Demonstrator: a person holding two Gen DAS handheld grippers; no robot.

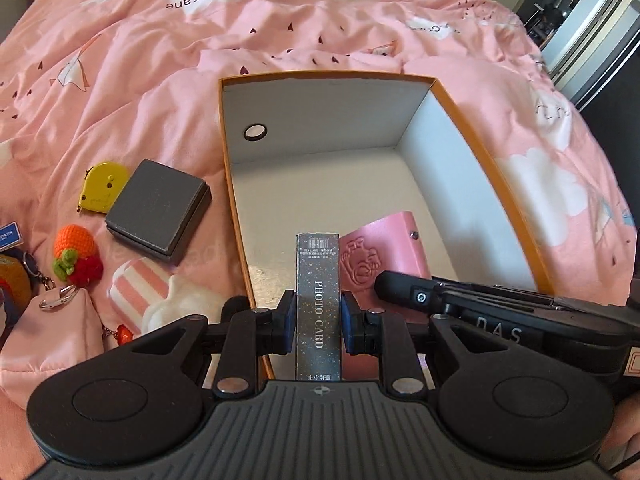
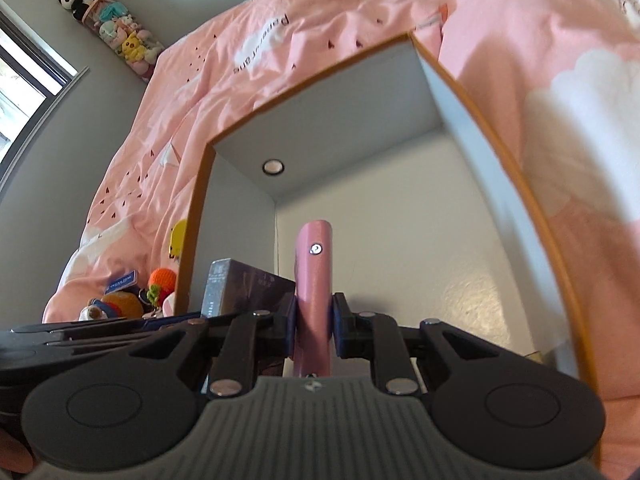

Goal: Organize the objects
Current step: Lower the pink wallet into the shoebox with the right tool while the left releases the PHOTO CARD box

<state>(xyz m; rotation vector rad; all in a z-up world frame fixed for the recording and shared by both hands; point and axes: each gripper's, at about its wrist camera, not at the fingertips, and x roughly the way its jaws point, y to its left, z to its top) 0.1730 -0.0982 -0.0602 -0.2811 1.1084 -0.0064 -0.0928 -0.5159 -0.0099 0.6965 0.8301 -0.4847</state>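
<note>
**Both grippers hold an item over the open box**

In the left wrist view, the left gripper (image 1: 319, 322) is closed on a dark glittery photo card box (image 1: 319, 304), with its blue pads pressing on both long sides. The card box stands upright between the fingers, over the near left edge of the orange box (image 1: 496, 176), which lies open on the pink bedspread (image 1: 160, 60). Inside the orange box, at the near part, a pink leather wallet (image 1: 380, 248) is seen, and the right gripper (image 1: 394, 286) comes in from the right side at it. To the left of the orange box lie a grey square box (image 1: 158, 212), a yellow tape measure (image 1: 100, 186), a knitted orange toy (image 1: 76, 256) and a striped pink pouch (image 1: 140, 286).

In the right wrist view, the right gripper (image 2: 314, 326) is closed on the pink leather wallet (image 2: 314, 280), which stands on edge between the pads, inside the orange box (image 2: 520, 184). The photo card box (image 2: 248, 288) is just beside it on the left, held by the left gripper.
</note>
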